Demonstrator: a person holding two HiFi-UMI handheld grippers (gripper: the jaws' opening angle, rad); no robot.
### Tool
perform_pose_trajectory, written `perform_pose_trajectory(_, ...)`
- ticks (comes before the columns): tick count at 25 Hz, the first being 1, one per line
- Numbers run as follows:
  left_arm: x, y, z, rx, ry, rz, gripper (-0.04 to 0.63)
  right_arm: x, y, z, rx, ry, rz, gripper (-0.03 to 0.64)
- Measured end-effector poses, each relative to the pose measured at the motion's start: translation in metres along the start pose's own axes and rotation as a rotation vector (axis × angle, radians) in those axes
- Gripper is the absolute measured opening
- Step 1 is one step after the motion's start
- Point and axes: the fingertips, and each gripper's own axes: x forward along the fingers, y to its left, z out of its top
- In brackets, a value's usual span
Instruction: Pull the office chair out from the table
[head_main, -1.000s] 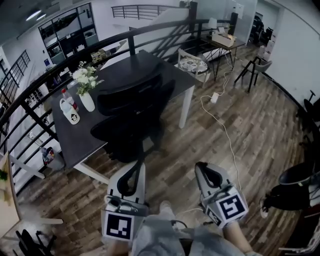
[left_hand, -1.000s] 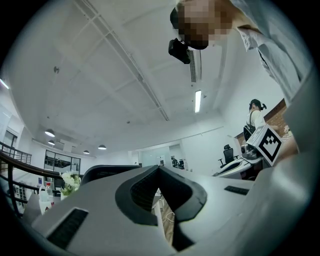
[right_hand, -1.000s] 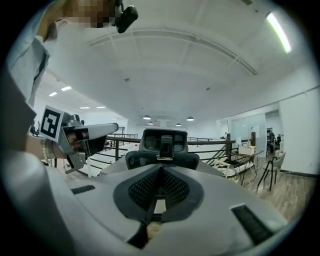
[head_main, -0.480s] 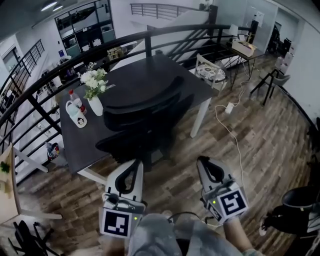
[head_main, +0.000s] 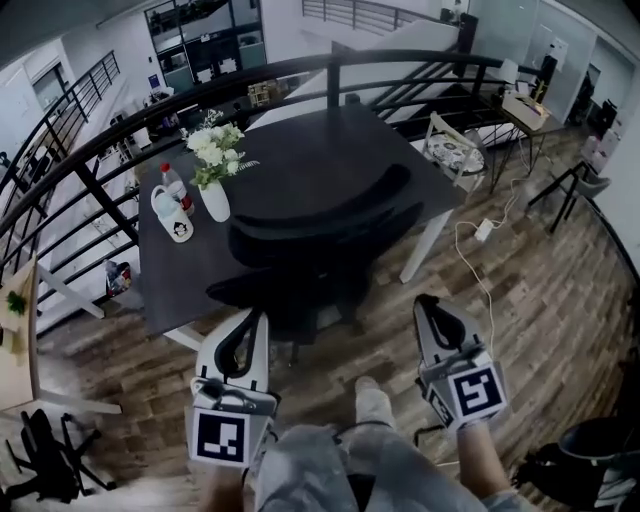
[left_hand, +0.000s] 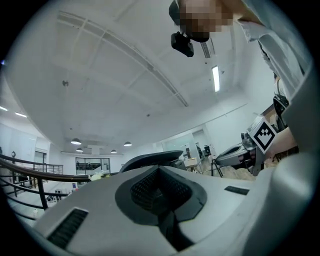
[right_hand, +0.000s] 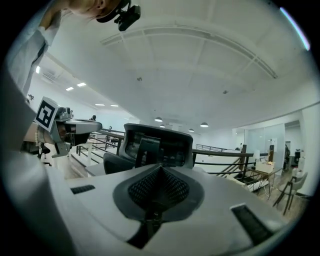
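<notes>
Zero contact yet; judging reach as step in hand. Holding left gripper (head_main: 248, 325) and right gripper (head_main: 430, 306) clenched, empty. Seeing office chair (head_main: 305, 262) tucked under table (head_main: 300, 150) at 12 o'clock. Next: opening jaws, gripping backrest (head_main: 335, 200).

Chair (head_main: 300, 262) before table (head_main: 330, 140), vase (head_main: 214, 202) on table

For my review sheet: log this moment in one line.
office chair: pushed in at table, untouched | left tool: shut, empty | right tool: shut, empty
</notes>
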Motion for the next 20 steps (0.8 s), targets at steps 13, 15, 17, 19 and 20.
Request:
perform_pose_trajectory(13,0.036,0.030,-0.020,0.074,0.106,0.146,-0.001,0.078,-0.064,-0.001,-0.255,0.048,0.123,-0.002)
perform_pose_trajectory(15,0.040,0.029,-0.028,0.116,0.157,0.144,0.000,0.088,-0.067,-0.005,-0.322,0.069,0.153,0.001)
perform_pose_trajectory(17,0.041,0.029,-0.037,0.141,0.203,0.133,0.037,0.099,-0.070,-0.010,-0.380,0.082,0.181,0.057)
perform_pose_trajectory(19,0.044,0.027,-0.044,0.178,0.246,0.115,0.066,0.109,-0.074,-0.014,-0.428,0.092,0.207,0.077)
perform_pose_trajectory(20,0.045,0.026,-0.048,0.204,0.272,0.105,0.087,0.113,-0.076,-0.016,-0.447,0.101,0.229,0.095)
